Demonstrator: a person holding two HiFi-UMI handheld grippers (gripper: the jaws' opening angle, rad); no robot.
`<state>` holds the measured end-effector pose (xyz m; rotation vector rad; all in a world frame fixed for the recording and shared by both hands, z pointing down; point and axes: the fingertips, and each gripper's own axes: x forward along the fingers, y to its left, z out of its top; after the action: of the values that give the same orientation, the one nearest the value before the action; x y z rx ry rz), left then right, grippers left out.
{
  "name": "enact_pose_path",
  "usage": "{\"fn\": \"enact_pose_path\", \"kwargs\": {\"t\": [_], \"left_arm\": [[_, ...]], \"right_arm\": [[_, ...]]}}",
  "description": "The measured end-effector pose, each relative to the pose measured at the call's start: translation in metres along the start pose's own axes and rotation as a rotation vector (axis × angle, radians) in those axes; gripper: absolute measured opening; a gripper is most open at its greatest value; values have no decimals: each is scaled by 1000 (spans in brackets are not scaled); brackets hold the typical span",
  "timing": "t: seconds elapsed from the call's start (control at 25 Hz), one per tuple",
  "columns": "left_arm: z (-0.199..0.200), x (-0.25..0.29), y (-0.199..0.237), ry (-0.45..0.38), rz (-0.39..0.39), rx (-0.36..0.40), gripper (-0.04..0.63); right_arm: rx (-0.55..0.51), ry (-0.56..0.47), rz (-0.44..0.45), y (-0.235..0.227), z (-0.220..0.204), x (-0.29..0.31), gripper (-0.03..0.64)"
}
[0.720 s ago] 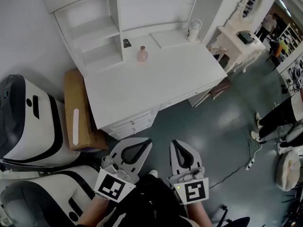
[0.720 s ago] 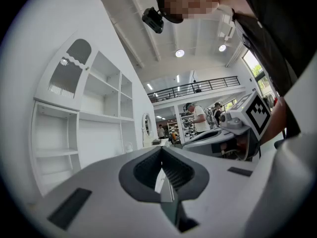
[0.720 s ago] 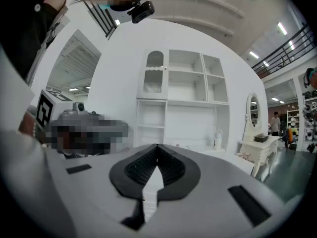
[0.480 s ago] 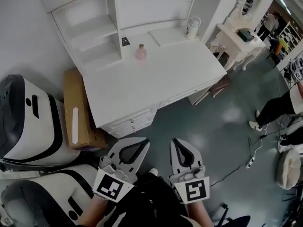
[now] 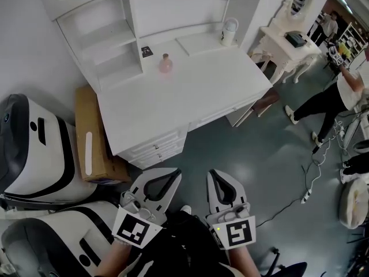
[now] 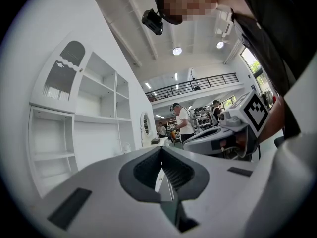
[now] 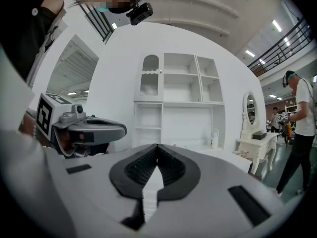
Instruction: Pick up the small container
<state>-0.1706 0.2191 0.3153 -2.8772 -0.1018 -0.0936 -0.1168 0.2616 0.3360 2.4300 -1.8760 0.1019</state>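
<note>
A small pink bottle-shaped container (image 5: 166, 64) stands on the white desk (image 5: 190, 97), near the shelf unit at the back. A white lidded container (image 5: 229, 32) stands at the desk's far right corner, and in the right gripper view this white container (image 7: 214, 139) shows small in the distance. My left gripper (image 5: 176, 171) and right gripper (image 5: 212, 173) hang side by side over the floor, well short of the desk. Both are shut with nothing between the jaws, as the left gripper (image 6: 161, 148) and right gripper (image 7: 157, 145) views show.
White shelves (image 5: 109, 45) rise behind the desk. A cardboard box (image 5: 89, 137) leans at its left side, beside white machines (image 5: 34, 149). A white dressing table (image 5: 285, 45) stands to the right. A person (image 5: 331, 94) walks on the floor at right, near cables (image 5: 311, 183).
The desk has drifted slightly left and up in the head view. The person at right has stepped further into view. Both grippers stay shut in the same place.
</note>
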Motion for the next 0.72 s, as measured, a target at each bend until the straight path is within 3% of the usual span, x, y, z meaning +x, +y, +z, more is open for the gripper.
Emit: {"fn": "enact_pose_path", "kwargs": {"t": [0.72], "left_arm": [[18,20,-60,-37,10,17,0]], "right_arm": [[-32,-17,-7,-31,-12,-60,2]]}}
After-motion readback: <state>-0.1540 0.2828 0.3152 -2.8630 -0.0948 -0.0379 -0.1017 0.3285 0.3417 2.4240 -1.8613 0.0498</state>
